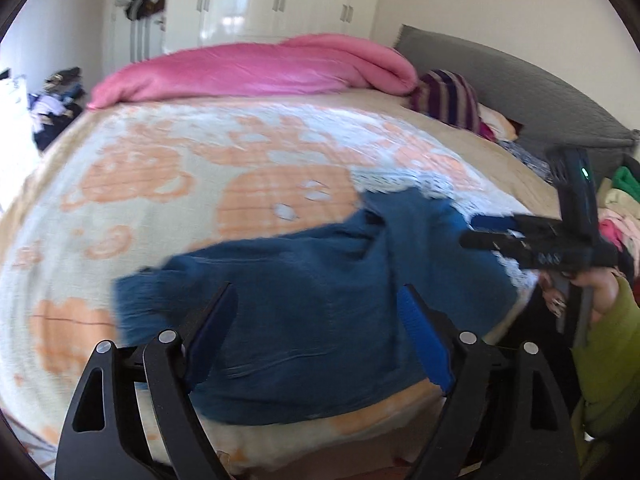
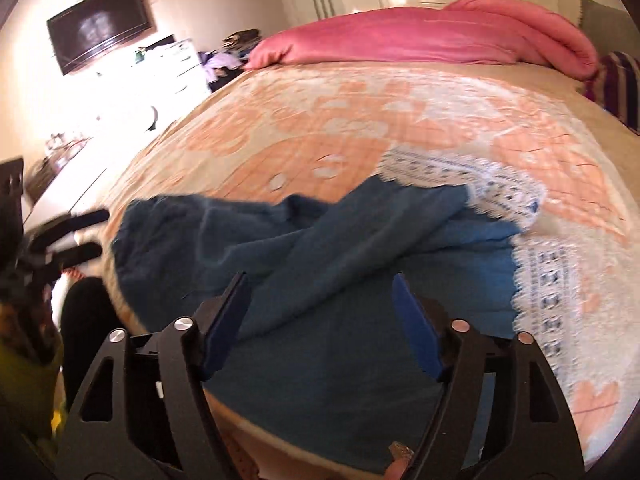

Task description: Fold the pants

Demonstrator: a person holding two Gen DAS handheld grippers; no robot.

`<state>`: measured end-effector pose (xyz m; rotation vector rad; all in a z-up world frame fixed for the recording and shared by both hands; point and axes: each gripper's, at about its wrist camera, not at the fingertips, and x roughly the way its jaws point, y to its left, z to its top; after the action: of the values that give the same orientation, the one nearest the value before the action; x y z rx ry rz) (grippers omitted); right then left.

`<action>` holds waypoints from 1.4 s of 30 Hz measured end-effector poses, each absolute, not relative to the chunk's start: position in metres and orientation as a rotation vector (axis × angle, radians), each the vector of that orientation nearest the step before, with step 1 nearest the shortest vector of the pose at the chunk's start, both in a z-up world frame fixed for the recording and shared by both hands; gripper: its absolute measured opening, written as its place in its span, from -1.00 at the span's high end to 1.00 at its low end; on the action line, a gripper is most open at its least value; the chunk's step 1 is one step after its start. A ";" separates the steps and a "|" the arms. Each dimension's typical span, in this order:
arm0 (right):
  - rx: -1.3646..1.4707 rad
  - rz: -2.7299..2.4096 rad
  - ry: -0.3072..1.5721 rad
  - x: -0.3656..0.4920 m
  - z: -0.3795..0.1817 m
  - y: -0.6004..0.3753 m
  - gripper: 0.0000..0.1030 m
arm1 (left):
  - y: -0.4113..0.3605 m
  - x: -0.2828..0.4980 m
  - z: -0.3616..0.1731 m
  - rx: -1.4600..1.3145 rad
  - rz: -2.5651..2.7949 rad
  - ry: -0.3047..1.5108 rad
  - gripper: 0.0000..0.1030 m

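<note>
Blue pants (image 1: 312, 304) with white lace trim (image 2: 548, 276) lie crumpled near the front edge of a bed; they also fill the lower middle of the right wrist view (image 2: 340, 280). My left gripper (image 1: 318, 292) is open and empty, hovering just above the blue cloth. My right gripper (image 2: 320, 280) is open and empty, also over the cloth. The right gripper shows in the left wrist view (image 1: 480, 232) at the right, over the pants' lace end. The left gripper shows in the right wrist view (image 2: 86, 232) at the left, off the bed's edge.
The bed has an orange and cream patterned spread (image 1: 160, 200). A pink duvet (image 1: 256, 68) lies along its far side, a striped pillow (image 1: 448, 96) and grey headboard (image 1: 520, 88) at the right. A heap of clothes (image 1: 620, 208) sits at the far right.
</note>
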<state>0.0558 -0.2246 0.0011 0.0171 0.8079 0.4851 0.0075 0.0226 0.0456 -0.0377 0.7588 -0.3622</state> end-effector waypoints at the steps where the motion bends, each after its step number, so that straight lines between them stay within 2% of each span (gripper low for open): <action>1: 0.011 0.467 0.805 0.060 0.005 -0.227 -0.39 | 0.015 0.010 0.042 -0.045 -0.390 0.775 -0.58; 9: -0.056 0.441 0.826 0.113 0.005 -0.215 -0.53 | -0.043 0.020 0.001 -0.067 -0.553 0.875 -0.58; 12: -0.096 0.419 0.852 0.141 0.000 -0.200 -0.53 | -0.055 0.028 -0.010 -0.069 -0.588 0.903 -0.49; 14: -0.113 0.417 0.863 0.157 -0.004 -0.191 -0.53 | -0.059 0.036 -0.017 -0.088 -0.619 0.924 -0.30; 17: -0.148 0.388 0.893 0.187 -0.013 -0.176 -0.53 | -0.062 0.053 -0.031 -0.132 -0.612 0.974 -0.12; 21: -0.183 0.325 0.942 0.222 -0.028 -0.163 -0.53 | -0.069 0.062 -0.037 -0.154 -0.621 0.974 -0.03; 23: -0.200 0.305 0.963 0.235 -0.035 -0.159 -0.53 | -0.071 0.062 -0.038 -0.188 -0.653 0.969 0.24; 25: -0.225 0.275 0.978 0.246 -0.044 -0.156 -0.52 | -0.075 0.061 -0.041 -0.188 -0.667 0.975 0.28; 26: -0.233 0.259 0.987 0.252 -0.049 -0.156 -0.52 | -0.079 0.059 -0.042 -0.166 -0.671 0.971 0.47; 27: -0.229 0.253 0.996 0.256 -0.053 -0.156 -0.52 | -0.082 0.057 -0.043 -0.151 -0.674 0.969 0.57; 30: -0.170 0.268 1.018 0.267 -0.065 -0.164 -0.07 | -0.085 0.056 -0.044 -0.136 -0.682 0.963 0.65; 31: -0.167 0.273 1.002 0.266 -0.064 -0.168 0.35 | -0.084 0.055 -0.044 -0.136 -0.683 0.961 0.70; 32: -0.179 0.274 0.991 0.264 -0.062 -0.169 0.68 | -0.084 0.055 -0.044 -0.137 -0.682 0.960 0.72; 33: -0.179 0.290 0.980 0.260 -0.058 -0.171 0.85 | -0.081 0.055 -0.044 -0.143 -0.683 0.960 0.72; 34: -0.172 0.306 0.959 0.254 -0.052 -0.175 0.91 | -0.078 0.054 -0.044 -0.151 -0.683 0.959 0.72; 37: -0.145 0.312 0.897 0.231 -0.034 -0.192 0.92 | -0.075 0.053 -0.045 -0.154 -0.677 0.952 0.72; 42: 0.103 0.337 0.834 0.190 -0.003 -0.252 0.92 | -0.070 0.058 -0.044 -0.130 -0.651 0.932 0.72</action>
<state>0.1899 -0.2521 -0.0033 0.1029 0.8337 0.3374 0.0577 -0.0704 -0.0442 -0.1298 0.9324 -0.6514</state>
